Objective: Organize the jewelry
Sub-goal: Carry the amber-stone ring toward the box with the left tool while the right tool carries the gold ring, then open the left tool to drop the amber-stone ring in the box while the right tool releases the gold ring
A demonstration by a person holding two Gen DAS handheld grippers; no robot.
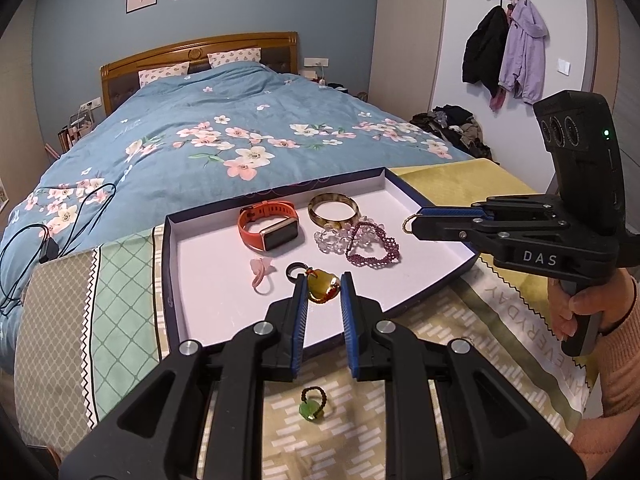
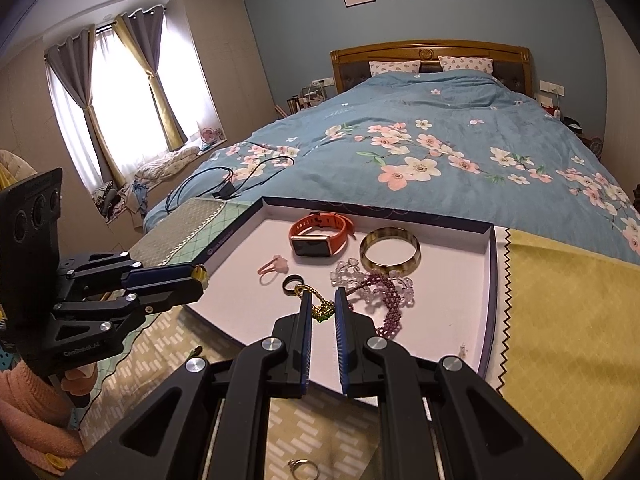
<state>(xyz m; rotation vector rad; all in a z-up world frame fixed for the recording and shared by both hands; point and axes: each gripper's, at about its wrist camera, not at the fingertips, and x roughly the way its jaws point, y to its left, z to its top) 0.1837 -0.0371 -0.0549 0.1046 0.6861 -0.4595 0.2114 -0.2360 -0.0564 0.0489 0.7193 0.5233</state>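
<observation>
A shallow white cardboard tray with dark blue walls (image 1: 208,276) lies on a patterned beige and green cloth (image 1: 120,280) at the foot of a bed with a blue flowered quilt (image 1: 240,120). A yellow cloth with a zigzag edge (image 2: 560,320) lies at 3 o'clock of the tray. The wall behind the wooden headboard (image 1: 200,52) is blue and carries three flower pictures.

Inside the tray are an orange strap watch (image 1: 268,226), a brown mottled bangle (image 1: 333,210), a clear bead bracelet (image 1: 332,238), a purple bead bracelet (image 1: 372,246), a pink ring (image 1: 262,272) and a small black ring (image 1: 295,271).

The left gripper (image 1: 324,286) is narrow and holds an amber heart-shaped pendant (image 1: 322,286) over the near part of the tray. The right gripper (image 2: 320,306) is also narrow and pinches a gold chain with green beads (image 2: 322,308) above the tray. A brown bead ring with a green stone (image 1: 312,402) lies on the cloth at 6 o'clock of the tray.
</observation>
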